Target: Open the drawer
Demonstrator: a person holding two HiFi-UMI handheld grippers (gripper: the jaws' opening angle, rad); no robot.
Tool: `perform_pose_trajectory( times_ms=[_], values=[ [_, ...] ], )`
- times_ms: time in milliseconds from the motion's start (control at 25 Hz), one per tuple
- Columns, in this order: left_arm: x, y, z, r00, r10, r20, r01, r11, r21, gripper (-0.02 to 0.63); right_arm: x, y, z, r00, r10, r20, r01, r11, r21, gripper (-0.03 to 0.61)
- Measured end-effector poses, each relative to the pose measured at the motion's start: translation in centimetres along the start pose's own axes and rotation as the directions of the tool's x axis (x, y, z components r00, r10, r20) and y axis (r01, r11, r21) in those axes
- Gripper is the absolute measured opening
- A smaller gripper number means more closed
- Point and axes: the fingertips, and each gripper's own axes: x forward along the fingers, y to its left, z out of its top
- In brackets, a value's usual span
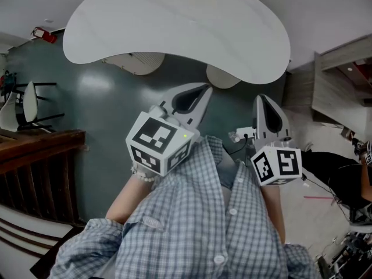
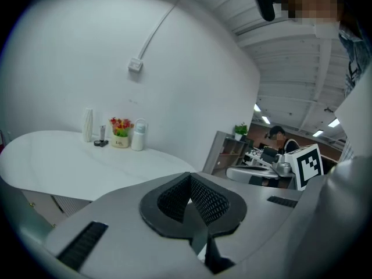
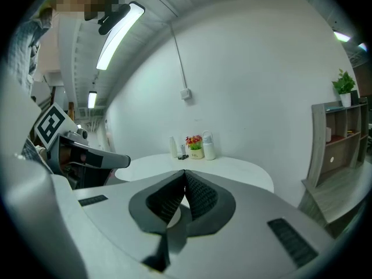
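two grippers show, one per hand. the left gripper (image 1: 197, 97) has its jaws pressed together with nothing between them, as its own view (image 2: 190, 182) shows, the ribbed pads meeting in a point. the right gripper (image 1: 266, 104) is likewise closed on nothing, its pads meeting in its own view (image 3: 185, 178). in the head view both sit side by side at the centre of the frame, tips towards the top, above a checked shirt (image 1: 203, 225).

beyond the tips stands one white table (image 1: 174, 28), its long side running left to right across the top of the head view. two pale rounded units (image 1: 136, 61) hang under its near edge, one left and one right of centre. a drawer cannot be made out on either, so which way it faces and how it runs cannot be told.

four small things stand together at the table's far side: one white vase (image 2: 88, 125), one small dark item (image 2: 101, 140), one flower pot (image 2: 121, 137), one white bottle (image 2: 138, 137). one chair (image 1: 26, 106) stands at the left edge.
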Motion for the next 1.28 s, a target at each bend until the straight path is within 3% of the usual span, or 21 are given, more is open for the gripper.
perform_pose_trajectory(
  times_ms=[400, 680, 1000, 1280],
  values=[
    [-2.8, 0.6, -1.1, 0.990, 0.134, 0.037, -0.132, 0.990, -0.053, -0.002, 0.8, 2.2, -0.2, 0.991, 0.136, -0.011, -0.137, 0.990, -0.045, 0.009],
    [-4.9, 1.1, -2.3, 0.960, 0.274, 0.061, -0.266, 0.957, -0.118, -0.003, 1.5, 4.1, -0.8, 0.960, 0.277, -0.042, -0.279, 0.957, -0.076, 0.009],
    [-9.4, 2.6, -4.2, 0.884, 0.463, 0.063, -0.443, 0.874, -0.200, -0.002, 2.9, 7.8, -2.0, 0.894, 0.437, -0.099, -0.446, 0.889, -0.107, 0.009],
    [-15.1, 4.9, -6.2, 0.816, 0.575, 0.066, -0.541, 0.798, -0.268, -0.002, 4.8, 14.5, -2.6, 0.824, 0.550, -0.137, -0.566, 0.815, -0.128, 0.009]
  ],
)
